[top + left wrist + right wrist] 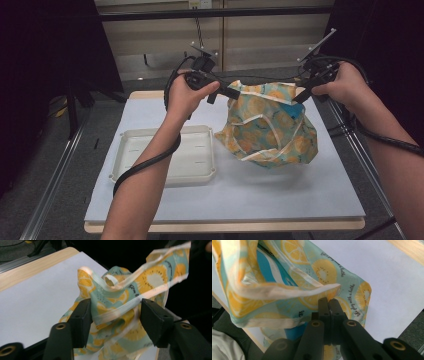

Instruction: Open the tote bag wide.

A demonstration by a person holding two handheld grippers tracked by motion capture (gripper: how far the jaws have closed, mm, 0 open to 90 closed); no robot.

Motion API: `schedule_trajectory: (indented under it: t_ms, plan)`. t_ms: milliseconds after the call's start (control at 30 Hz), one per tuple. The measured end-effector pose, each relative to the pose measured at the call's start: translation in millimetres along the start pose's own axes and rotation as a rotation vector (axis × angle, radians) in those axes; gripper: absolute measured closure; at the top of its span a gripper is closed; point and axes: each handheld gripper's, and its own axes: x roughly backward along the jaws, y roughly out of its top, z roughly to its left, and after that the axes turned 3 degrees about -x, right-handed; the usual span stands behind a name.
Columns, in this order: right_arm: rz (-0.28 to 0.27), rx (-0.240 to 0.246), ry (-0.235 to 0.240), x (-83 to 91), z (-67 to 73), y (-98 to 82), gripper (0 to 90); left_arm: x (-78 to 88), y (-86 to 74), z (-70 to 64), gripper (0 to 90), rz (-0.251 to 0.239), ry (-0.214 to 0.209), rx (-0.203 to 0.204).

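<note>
Blue patch on cloth bag (287, 277) beside clamped right tongs (329, 302).

A teal fabric bag (272, 125) printed with orange citrus slices and edged in cream trim is hanging crumpled, held up at its two top corners, its bottom resting on the table's far right.

The cloth bag (270, 125) between the grippers is teal, printed with orange and yellow citrus slices and small black script, edged in cream trim, with a bright blue patch inside. Both grippers are black. Below the left gripper (222, 92), the tray (165, 172) is cream-white; the desk (280, 190) is pale lavender-white with a light wood edge.
</note>
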Motion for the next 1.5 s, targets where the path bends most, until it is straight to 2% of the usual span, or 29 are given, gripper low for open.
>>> schedule_trajectory:
  t_ms: [33,100,133,167,200,233,300,333,367,467,533,567,700,733,833,933,967,1000,1067,1100,1167,1200,1267,1300,1333,1367,1433,1467,1500]
  plan:
    - [0.009,-0.009,-0.002,0.4,0.2,-0.3,90.0,-0.6,2.1,-1.6,54.3,0.009,0.001,-0.006]
    - [-0.005,-0.007,0.007,0.7,-0.9,-1.1,89.8,-1.9,5.5,-1.9,56.2,-0.002,0.003,0.006]
    - [0.003,-0.012,0.003,1.2,-0.8,-1.5,89.8,-2.2,7.7,-2.1,65.9,0.011,0.0,0.012]
    - [-0.001,-0.003,0.002,0.7,-1.6,-1.9,89.8,-3.1,9.2,-1.9,69.0,0.01,0.009,0.02]
    - [0.003,-0.014,0.004,1.0,-1.3,-2.3,89.8,-3.1,10.5,-1.0,77.2,0.038,-0.023,0.018]
    - [0.004,-0.011,0.004,0.5,-1.6,-2.6,89.8,-4.0,12.1,-2.1,84.8,0.041,-0.024,0.018]
    - [0.0,-0.002,0.005,-0.3,-2.5,-3.5,89.9,-2.1,14.9,-4.4,86.4,0.05,-0.004,0.007]
    - [0.005,-0.01,0.006,0.0,-2.8,-3.9,89.9,-0.5,15.6,-4.4,88.2,0.05,-0.019,0.008]
    - [0.003,-0.006,0.005,-0.4,-3.8,-4.6,89.9,1.9,15.7,-4.6,89.0,0.042,-0.01,0.003]
    - [0.003,-0.014,0.001,1.1,-6.7,-6.3,90.0,10.9,13.9,-3.8,89.8,0.045,-0.004,0.032]
    - [0.003,-0.02,-0.002,1.5,-8.1,-7.0,90.0,15.7,11.0,-1.5,89.9,0.071,0.016,0.03]
    - [0.01,-0.027,-0.004,2.2,-8.2,-7.4,90.0,17.5,7.8,-0.4,90.0,0.053,0.014,0.046]
    - [0.011,-0.025,-0.001,2.3,-8.4,-8.0,90.0,22.8,-5.8,6.5,89.8,0.087,0.015,0.067]
    - [0.012,-0.024,-0.001,2.5,-8.4,-8.0,90.0,24.3,-9.3,8.7,89.8,0.103,0.031,0.058]
    - [0.008,-0.021,0.002,2.2,-7.5,-7.5,90.0,25.4,-19.1,12.3,89.8,0.103,0.015,0.085]
    - [0.004,-0.011,0.001,1.8,-6.5,-6.7,90.0,26.9,-24.1,14.0,89.2,0.087,0.005,0.08]
    - [0.007,-0.016,-0.001,2.1,-5.4,-6.2,90.0,27.8,-24.0,13.4,84.0,0.065,0.025,0.078]
    - [0.008,-0.016,-0.006,2.4,-5.0,-5.8,90.0,27.5,-23.4,13.0,75.1,0.041,0.016,0.085]
    - [0.008,-0.018,-0.006,3.3,-4.0,-4.7,90.0,28.6,-19.5,10.9,64.7,0.0,0.001,0.074]
    - [0.003,-0.014,-0.005,3.9,-3.8,-4.3,90.0,29.1,-16.7,7.6,57.8,-0.003,0.017,0.062]
    - [0.007,-0.016,-0.012,4.9,-3.2,-3.5,90.0,26.5,-11.0,2.8,57.3,0.014,0.01,0.037]
    - [0.015,-0.014,-0.016,5.2,-3.5,-3.5,90.0,24.9,-8.6,1.5,52.6,0.012,0.01,0.025]
    - [0.021,-0.019,-0.019,4.7,-4.6,-4.4,90.0,22.5,-3.8,-2.1,48.7,0.043,0.053,0.006]
    - [0.021,-0.011,-0.018,4.0,-5.5,-5.3,90.0,21.5,-2.0,-2.0,48.9,0.046,0.059,-0.007]
    - [0.028,-0.013,-0.019,3.3,-5.5,-6.3,89.5,20.5,-0.7,-1.0,52.8,0.051,0.043,0.01]
    - [0.025,-0.013,-0.013,2.8,-5.7,-7.3,88.1,19.3,1.4,-0.4,63.7,0.054,0.043,0.007]
    - [0.013,-0.014,-0.005,4.0,-6.8,-8.7,82.7,17.0,6.0,1.3,67.5,0.055,0.052,0.02]
    - [0.012,-0.01,-0.011,4.9,-6.7,-9.1,80.3,16.2,8.9,2.2,74.7,0.07,0.053,0.009]
    - [0.009,-0.01,-0.012,5.6,-6.7,-9.2,76.8,15.2,11.9,1.7,74.9,0.063,0.065,0.001]
